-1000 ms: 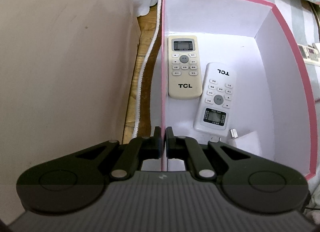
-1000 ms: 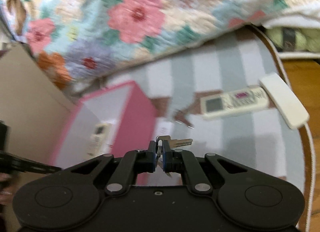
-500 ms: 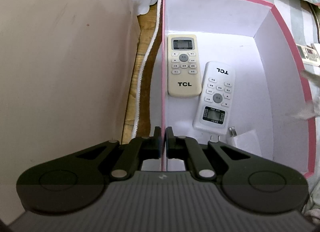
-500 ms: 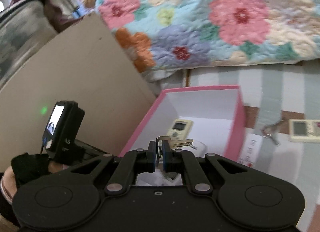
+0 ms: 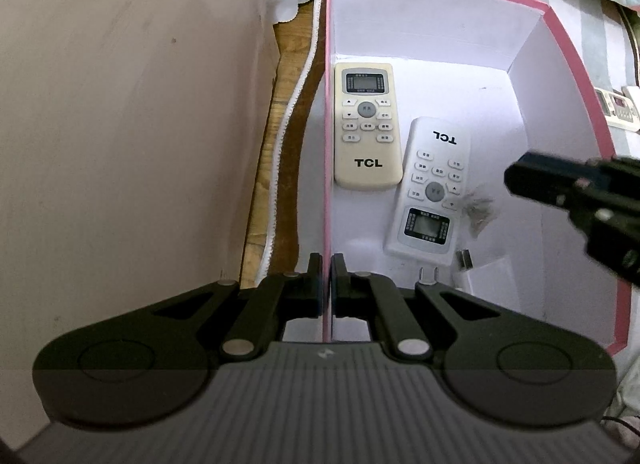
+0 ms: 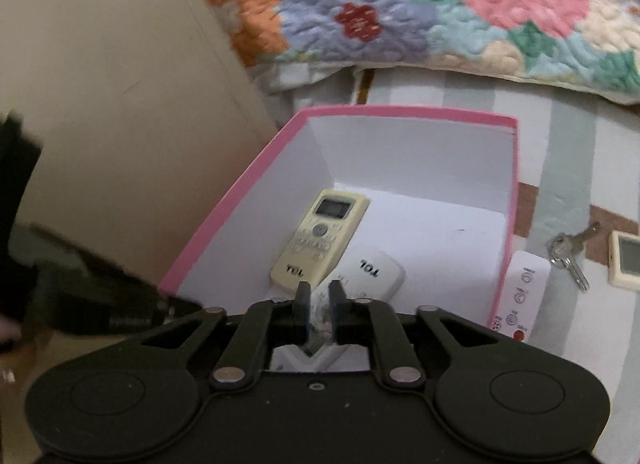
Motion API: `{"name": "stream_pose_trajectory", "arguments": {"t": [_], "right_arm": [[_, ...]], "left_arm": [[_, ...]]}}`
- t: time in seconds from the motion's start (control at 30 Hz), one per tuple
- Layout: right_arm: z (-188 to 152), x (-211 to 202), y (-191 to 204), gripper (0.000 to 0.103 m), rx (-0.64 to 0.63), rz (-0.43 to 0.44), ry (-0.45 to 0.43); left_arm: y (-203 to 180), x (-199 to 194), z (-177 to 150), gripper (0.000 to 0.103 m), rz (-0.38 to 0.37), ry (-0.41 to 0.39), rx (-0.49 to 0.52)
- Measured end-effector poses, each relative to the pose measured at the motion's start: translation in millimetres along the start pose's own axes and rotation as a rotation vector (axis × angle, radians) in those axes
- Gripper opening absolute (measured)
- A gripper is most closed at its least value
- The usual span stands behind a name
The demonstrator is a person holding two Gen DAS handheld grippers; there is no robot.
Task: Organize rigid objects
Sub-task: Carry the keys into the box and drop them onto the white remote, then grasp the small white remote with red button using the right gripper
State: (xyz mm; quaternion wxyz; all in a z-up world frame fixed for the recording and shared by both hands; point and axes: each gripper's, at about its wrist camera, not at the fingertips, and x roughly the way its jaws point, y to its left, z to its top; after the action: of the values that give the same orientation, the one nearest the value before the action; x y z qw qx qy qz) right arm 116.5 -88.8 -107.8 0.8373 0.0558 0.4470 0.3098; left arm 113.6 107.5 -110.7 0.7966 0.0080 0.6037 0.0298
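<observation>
A pink box (image 5: 576, 76) with a white inside holds a cream TCL remote (image 5: 367, 126) and a white TCL remote (image 5: 434, 192). My left gripper (image 5: 327, 276) is shut on the box's near left wall (image 5: 327, 168). My right gripper (image 6: 319, 306) is over the box with its fingers slightly parted; a blurred bunch of keys (image 6: 318, 324) sits between them. The keys (image 5: 480, 210) show as a blur in mid-air beside the white remote, below the right gripper (image 5: 516, 178). The box (image 6: 408, 112) and both remotes (image 6: 320, 240) (image 6: 372, 274) show in the right wrist view.
A beige panel (image 5: 120, 124) stands left of the box. A flowered quilt (image 6: 440, 8) lies behind it. On the striped mat right of the box lie another set of keys (image 6: 570, 254), a white device (image 6: 520, 296) and a cream remote (image 6: 626, 260). Small metal parts (image 5: 464, 260) lie in the box.
My right gripper has swung from the mat to over the box and its fingers have parted; the keys blur downward between them. My left gripper has kept its hold on the box wall.
</observation>
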Motion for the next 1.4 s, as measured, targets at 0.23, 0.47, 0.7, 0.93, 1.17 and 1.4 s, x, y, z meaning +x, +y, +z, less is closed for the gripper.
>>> {"name": "stream_pose_trajectory", "arguments": {"t": [0.23,0.47,0.7,0.93,1.17,1.4], "right_arm": [[10,-54,-17,0.025,0.066,0.092,-0.116],[12,-92,-48,0.027,0.088,0.005,-0.160],[-4,-76,-80,0.035,0.114,-0.098,-0.052],[-40,-36,-77,0.058,-0.220,-0.196,0.036],[-31,-10,-87,0.074,-0.627,-0.118,0.093],[-6,14,-96,0.088,-0.920,-0.075,0.191]], "left_arm": [[-1,2,1,0.003,0.004,0.002,0.006],[1,2,2,0.004,0.004,0.003,-0.011],[-1,2,2,0.004,0.008,0.008,-0.005],[0,3,3,0.004,0.006,0.014,-0.004],[-3,5,6,0.004,0.013,0.024,0.007],[-3,10,8,0.004,0.009,0.041,0.005]]}}
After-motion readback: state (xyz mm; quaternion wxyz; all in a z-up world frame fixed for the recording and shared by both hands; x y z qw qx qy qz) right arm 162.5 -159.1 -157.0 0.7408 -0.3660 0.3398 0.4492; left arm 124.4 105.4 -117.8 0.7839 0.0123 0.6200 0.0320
